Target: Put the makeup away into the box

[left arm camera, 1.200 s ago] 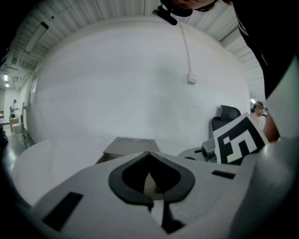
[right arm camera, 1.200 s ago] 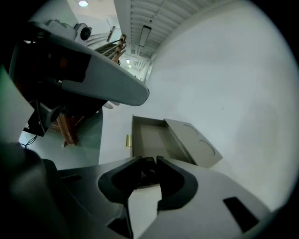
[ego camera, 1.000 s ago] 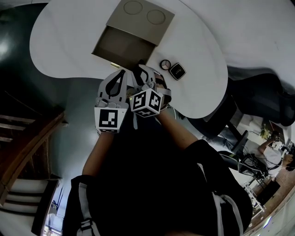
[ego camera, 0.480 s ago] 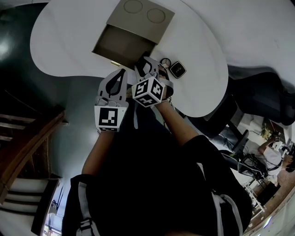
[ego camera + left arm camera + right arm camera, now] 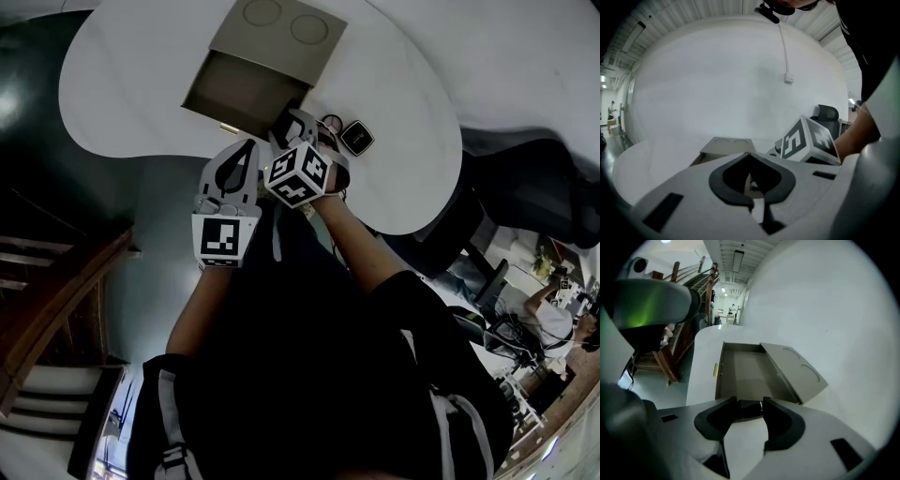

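- White table [image 5: 122, 84] curving across the top of the head view.
- At its near edge, left gripper [image 5: 750, 153]: jaws closed tip to tip, nothing between them.
- Just beyond, grey-beige box [image 5: 230, 89], open; lid [image 5: 281, 28] with two round recesses laid back beside the tray; small brass latch [image 5: 228, 128] on the near wall.
- Beside the left one, right gripper [image 5: 749, 404], tilted down at the box's near right corner; jaws apart, just been opening; small dark thing [image 5: 749, 410] between the tips at the near end of the box, kind unclear, pads seemingly not pressing on it.
- Further right, round compact [image 5: 330, 122] on the table, outside the box, partly hidden behind that gripper.
- Rightmost, square dark compact [image 5: 357, 138], just beside the round one, also on the table.
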The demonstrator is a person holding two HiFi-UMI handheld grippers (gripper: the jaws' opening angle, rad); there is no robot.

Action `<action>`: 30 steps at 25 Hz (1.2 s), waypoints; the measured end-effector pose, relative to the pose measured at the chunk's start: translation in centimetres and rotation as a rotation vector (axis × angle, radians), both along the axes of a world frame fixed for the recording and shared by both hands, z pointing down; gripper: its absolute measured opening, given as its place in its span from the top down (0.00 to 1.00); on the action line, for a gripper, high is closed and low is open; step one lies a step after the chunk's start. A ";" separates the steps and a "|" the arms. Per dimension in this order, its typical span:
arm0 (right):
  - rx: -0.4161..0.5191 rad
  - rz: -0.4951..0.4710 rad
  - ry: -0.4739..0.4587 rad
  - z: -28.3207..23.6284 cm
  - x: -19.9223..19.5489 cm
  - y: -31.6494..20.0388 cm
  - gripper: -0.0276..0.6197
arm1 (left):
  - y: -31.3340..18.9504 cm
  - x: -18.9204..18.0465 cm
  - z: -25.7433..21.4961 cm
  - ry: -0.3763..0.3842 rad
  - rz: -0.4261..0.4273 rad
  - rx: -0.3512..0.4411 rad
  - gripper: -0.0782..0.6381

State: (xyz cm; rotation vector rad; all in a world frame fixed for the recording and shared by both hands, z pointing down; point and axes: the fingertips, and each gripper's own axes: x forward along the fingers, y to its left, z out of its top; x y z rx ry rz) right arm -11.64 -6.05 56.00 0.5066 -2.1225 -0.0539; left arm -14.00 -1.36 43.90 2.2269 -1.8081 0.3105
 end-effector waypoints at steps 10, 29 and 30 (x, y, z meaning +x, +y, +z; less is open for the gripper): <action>0.017 0.062 -0.200 -3.1 0.9 0.4 0.63 | -0.1 1.4 -0.5 0.000 0.019 0.007 0.88; 0.254 0.389 -0.581 -15.0 14.9 -2.5 0.92 | -4.1 13.3 -3.1 0.003 0.252 0.078 0.88; 0.257 0.398 -0.584 -15.1 15.6 -2.6 0.92 | -4.2 13.8 -2.9 0.010 0.258 0.066 0.88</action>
